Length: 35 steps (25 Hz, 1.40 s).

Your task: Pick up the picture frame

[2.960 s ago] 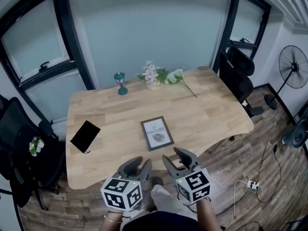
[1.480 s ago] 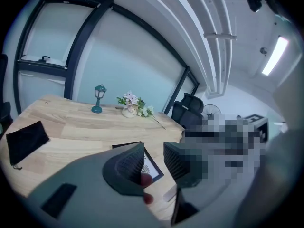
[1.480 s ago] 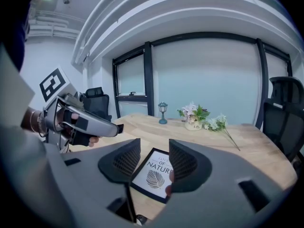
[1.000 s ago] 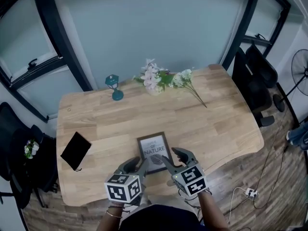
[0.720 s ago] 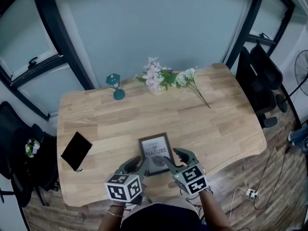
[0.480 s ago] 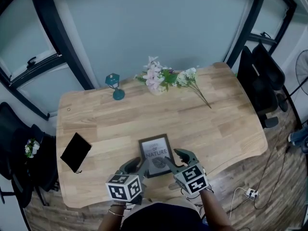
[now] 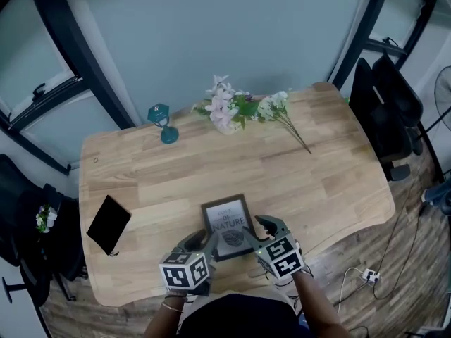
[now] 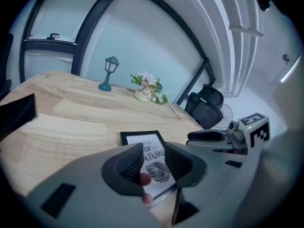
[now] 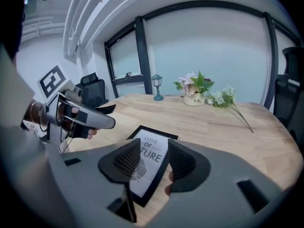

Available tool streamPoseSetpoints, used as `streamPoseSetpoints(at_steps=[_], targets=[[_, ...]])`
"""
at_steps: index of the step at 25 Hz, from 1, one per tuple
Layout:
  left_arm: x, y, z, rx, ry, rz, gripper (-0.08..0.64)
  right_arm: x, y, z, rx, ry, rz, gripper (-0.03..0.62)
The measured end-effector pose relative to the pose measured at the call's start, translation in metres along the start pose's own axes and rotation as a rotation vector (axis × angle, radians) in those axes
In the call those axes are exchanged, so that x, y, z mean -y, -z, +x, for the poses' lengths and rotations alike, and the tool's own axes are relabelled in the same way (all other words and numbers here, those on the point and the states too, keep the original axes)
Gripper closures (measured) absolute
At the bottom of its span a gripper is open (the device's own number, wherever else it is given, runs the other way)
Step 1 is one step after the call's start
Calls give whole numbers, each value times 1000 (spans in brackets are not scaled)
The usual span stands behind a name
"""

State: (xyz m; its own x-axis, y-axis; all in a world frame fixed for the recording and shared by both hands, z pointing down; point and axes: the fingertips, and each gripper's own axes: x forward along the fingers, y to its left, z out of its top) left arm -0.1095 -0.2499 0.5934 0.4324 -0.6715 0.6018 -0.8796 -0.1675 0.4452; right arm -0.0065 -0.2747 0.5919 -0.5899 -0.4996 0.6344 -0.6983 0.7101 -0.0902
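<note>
A black picture frame (image 7: 226,219) with a leaf print lies flat on the wooden table (image 7: 317,182), near its front edge. Both grippers hover over the frame's near end. My left gripper (image 7: 201,243) is at the near left corner. Its jaws are opening, and the frame (image 8: 147,141) shows through the gap with no pad pressing on it. My right gripper (image 7: 258,229) stands open at the near right corner. In the right gripper view the frame (image 9: 154,147) lies under the right gripper (image 9: 154,158), untouched. From the left gripper (image 8: 153,161), the right one (image 8: 223,137) shows alongside.
At the table's back stand a teal lantern (image 7: 161,123), a vase of flowers (image 7: 225,111) and a loose flower sprig (image 7: 285,115). A black pouch (image 7: 108,223) lies front left. Office chairs (image 7: 391,97) stand to the right. A power strip (image 7: 372,275) lies on the floor.
Both grippers have come forward from beyond the table's front edge and sunk towards the frame. Their fingertips now overlap its near end.
</note>
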Motion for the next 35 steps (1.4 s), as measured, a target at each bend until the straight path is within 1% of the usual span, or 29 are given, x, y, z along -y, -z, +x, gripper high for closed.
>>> streamPoseSetpoints(at_steps=[4,19,30,35], targets=[[-2,13,11,-37,5,-18,428,4,8,7,-23,-7,6,425],[-27,36,32,-104,-76,-63,422,15,40,38,-109,-33,66,425],[-39,56,44,-166,-110,-92,420,24,59,49,-155,-25,118,426],[-38,68,50,-193,-97,-105,417,22,64,53,-172,-27,131,426]])
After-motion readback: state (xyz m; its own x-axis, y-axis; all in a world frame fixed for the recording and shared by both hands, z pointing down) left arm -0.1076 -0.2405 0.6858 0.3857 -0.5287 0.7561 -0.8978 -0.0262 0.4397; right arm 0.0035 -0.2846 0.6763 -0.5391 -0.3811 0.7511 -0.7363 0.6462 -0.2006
